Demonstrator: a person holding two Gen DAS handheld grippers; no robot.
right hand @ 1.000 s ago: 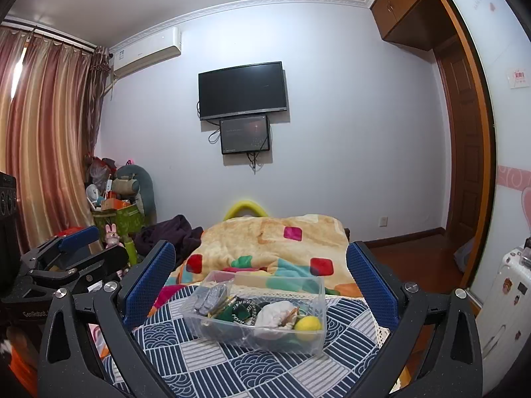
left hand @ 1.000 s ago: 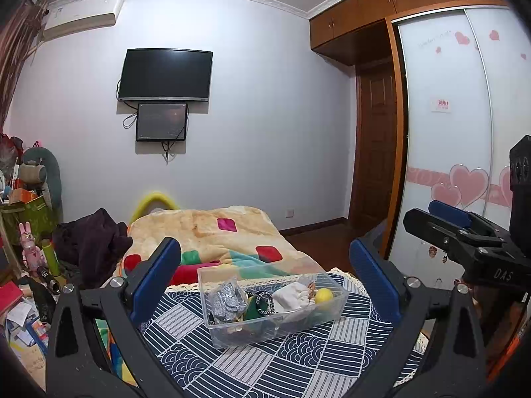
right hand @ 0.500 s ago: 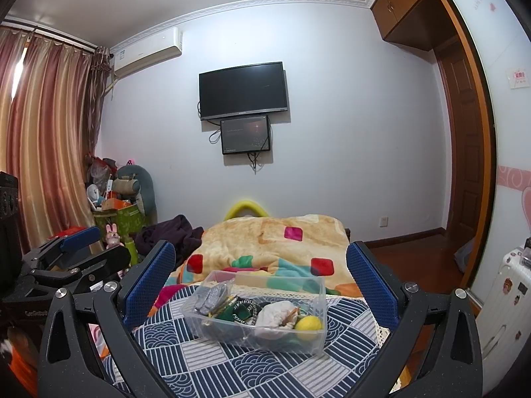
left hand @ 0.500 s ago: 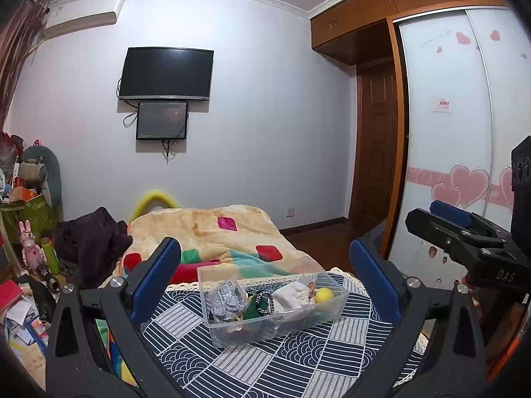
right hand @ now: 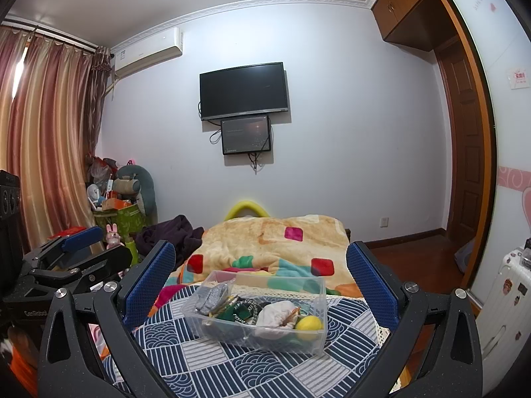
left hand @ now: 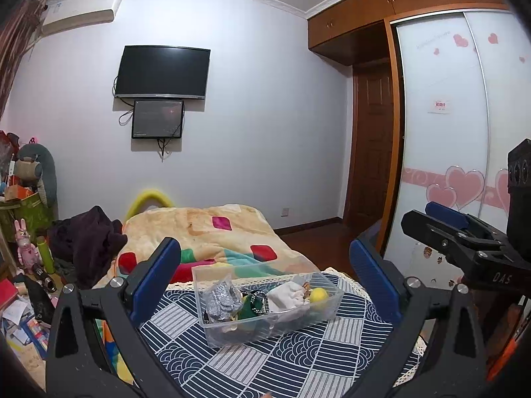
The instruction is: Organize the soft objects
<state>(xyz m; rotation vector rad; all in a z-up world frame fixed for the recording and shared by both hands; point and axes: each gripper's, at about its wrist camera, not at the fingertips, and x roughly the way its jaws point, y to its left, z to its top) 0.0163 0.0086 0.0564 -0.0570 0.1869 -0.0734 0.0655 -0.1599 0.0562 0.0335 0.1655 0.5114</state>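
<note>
I hold my left gripper [left hand: 265, 278] and my right gripper [right hand: 260, 275] side by side above the near end of the desk [right hand: 265, 368], which wears a navy and white patterned cloth. Both sets of jaws stand released, spread wide with nothing between the blue pads. Framed between them sits a clear plastic bin [left hand: 265, 325] on the cloth, apart from both grippers. Inside it lie the soft things: a grey sparkly pouch [left hand: 220, 300] at the left end, a dark green piece [left hand: 250, 311] with a black and white cord over it, a white cloth bundle [left hand: 287, 298] and a yellow ball [right hand: 308, 324] at the right end. Beyond the desk is a bed with an orange blanket [right hand: 275, 235], and a television [right hand: 244, 90] hangs on the far wall.
</note>
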